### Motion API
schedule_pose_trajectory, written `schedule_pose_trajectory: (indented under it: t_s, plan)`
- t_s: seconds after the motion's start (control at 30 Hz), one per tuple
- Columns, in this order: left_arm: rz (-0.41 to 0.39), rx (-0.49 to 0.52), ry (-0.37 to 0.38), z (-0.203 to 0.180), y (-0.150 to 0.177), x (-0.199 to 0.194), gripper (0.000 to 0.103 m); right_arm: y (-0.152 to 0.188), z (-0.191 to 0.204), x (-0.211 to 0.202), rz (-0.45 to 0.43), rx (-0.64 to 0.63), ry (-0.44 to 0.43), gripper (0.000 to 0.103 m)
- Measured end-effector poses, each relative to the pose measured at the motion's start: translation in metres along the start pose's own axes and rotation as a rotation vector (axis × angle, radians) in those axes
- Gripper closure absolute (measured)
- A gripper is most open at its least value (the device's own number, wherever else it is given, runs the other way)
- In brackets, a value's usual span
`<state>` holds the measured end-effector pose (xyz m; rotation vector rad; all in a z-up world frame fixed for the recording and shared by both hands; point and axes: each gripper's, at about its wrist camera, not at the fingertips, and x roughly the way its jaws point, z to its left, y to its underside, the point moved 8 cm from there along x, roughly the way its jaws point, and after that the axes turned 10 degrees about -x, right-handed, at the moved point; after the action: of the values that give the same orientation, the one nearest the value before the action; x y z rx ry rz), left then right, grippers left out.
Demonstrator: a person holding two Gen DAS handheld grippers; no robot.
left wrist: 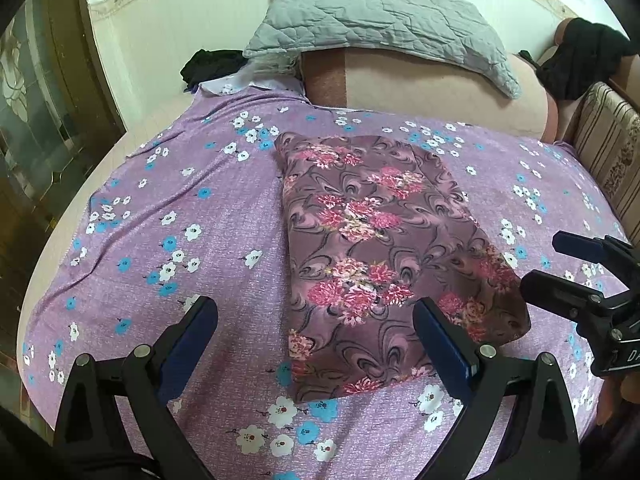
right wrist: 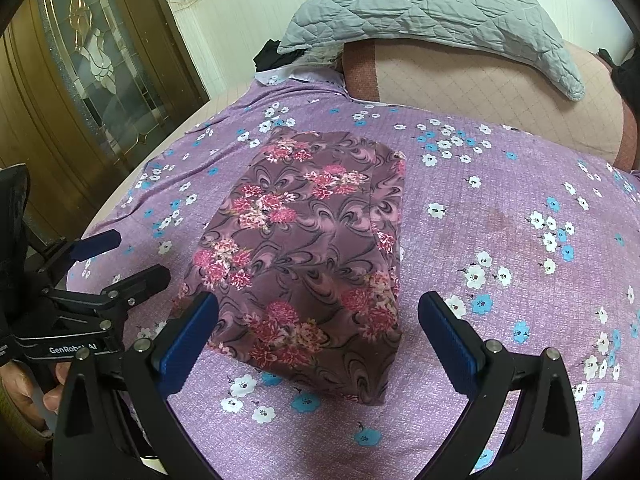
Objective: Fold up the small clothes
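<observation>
A purple-brown garment with pink flowers [left wrist: 384, 248] lies flat in a folded, roughly rectangular shape on the lilac flowered bed sheet [left wrist: 160, 208]; it also shows in the right wrist view [right wrist: 304, 248]. My left gripper [left wrist: 316, 320] is open and empty, hovering above the garment's near left edge. My right gripper [right wrist: 318, 314] is open and empty above the garment's near end; it also shows at the right of the left wrist view [left wrist: 548, 264]. The left gripper shows at the left of the right wrist view [right wrist: 132, 256].
A grey quilted blanket [left wrist: 380, 20] lies over a pink bolster [left wrist: 440, 92] at the far side. Dark clothes [left wrist: 208, 66] lie at the far left and far right [left wrist: 580, 56]. A wooden door with glass [right wrist: 92, 60] stands left. A striped sofa arm [left wrist: 612, 152] is at the right.
</observation>
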<state>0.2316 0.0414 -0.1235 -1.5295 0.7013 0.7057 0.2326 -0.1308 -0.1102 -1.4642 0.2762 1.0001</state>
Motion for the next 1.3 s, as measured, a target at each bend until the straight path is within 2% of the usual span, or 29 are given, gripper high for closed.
schedule_pose_trajectory:
  t_s: [1.3]
  plan:
    - [0.002,0.003,-0.003,-0.0011,0.0009,0.0024,0.005,0.0000,0.0005,-0.0001,0.001,-0.001,0.000,0.003]
